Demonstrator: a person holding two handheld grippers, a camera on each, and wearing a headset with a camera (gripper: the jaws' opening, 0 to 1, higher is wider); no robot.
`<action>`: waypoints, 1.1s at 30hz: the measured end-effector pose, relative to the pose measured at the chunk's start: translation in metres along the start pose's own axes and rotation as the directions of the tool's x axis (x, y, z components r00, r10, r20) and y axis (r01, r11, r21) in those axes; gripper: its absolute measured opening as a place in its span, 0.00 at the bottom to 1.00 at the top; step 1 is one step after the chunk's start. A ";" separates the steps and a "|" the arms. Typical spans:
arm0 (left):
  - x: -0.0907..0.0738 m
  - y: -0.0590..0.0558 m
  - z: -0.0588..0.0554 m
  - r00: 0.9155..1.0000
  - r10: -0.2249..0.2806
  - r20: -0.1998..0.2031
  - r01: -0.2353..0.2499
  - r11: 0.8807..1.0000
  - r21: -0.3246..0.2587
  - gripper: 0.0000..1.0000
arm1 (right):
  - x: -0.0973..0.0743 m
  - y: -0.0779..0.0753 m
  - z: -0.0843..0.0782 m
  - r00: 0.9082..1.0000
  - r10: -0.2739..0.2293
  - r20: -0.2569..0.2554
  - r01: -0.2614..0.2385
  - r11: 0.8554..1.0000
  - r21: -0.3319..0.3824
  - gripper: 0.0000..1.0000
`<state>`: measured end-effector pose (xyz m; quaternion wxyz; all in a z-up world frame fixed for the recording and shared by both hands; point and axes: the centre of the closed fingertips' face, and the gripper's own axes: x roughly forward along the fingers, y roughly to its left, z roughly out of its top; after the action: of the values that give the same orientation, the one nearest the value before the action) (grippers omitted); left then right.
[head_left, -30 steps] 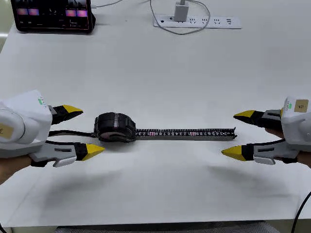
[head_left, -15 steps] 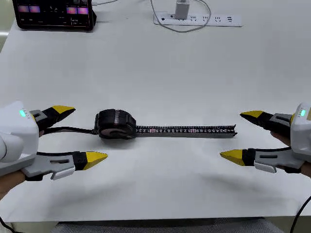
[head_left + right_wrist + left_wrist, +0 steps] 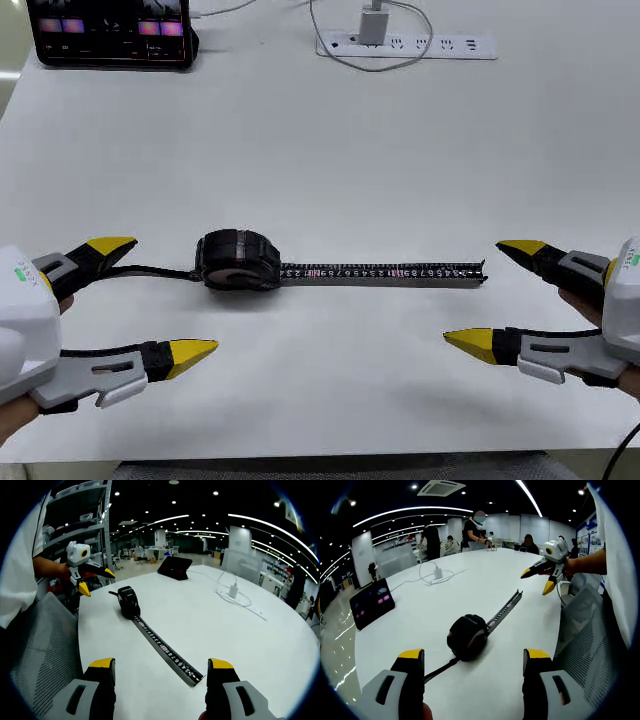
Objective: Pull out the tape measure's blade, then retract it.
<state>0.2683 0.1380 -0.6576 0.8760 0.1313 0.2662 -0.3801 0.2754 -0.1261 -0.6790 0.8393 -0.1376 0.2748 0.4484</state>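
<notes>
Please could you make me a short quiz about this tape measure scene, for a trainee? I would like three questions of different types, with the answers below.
1. True or false: the right claw is shut on the tip of the dark numbered steel blade.
2. Multiple choice: how does the left claw stand by the black round tape measure case? A. shut on it; B. open, apart from it; C. open, pressing on its top.
3. Fill in: the blade lies pulled ___ of the case, flat on the white table.

Key: 1. False: the right claw is open and holds nothing. 2. B. 3. out.
</notes>
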 end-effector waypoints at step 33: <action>-0.012 -0.016 -0.017 1.000 0.013 -0.017 -0.014 0.999 -0.049 0.90 | 0.000 0.028 -0.001 1.000 0.014 0.018 -0.015 0.999 0.030 0.93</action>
<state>0.2431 0.1413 -0.6656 0.8793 0.1146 0.2817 -0.3664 0.2521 -0.1110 -0.6789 0.8403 -0.1191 0.2752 0.4516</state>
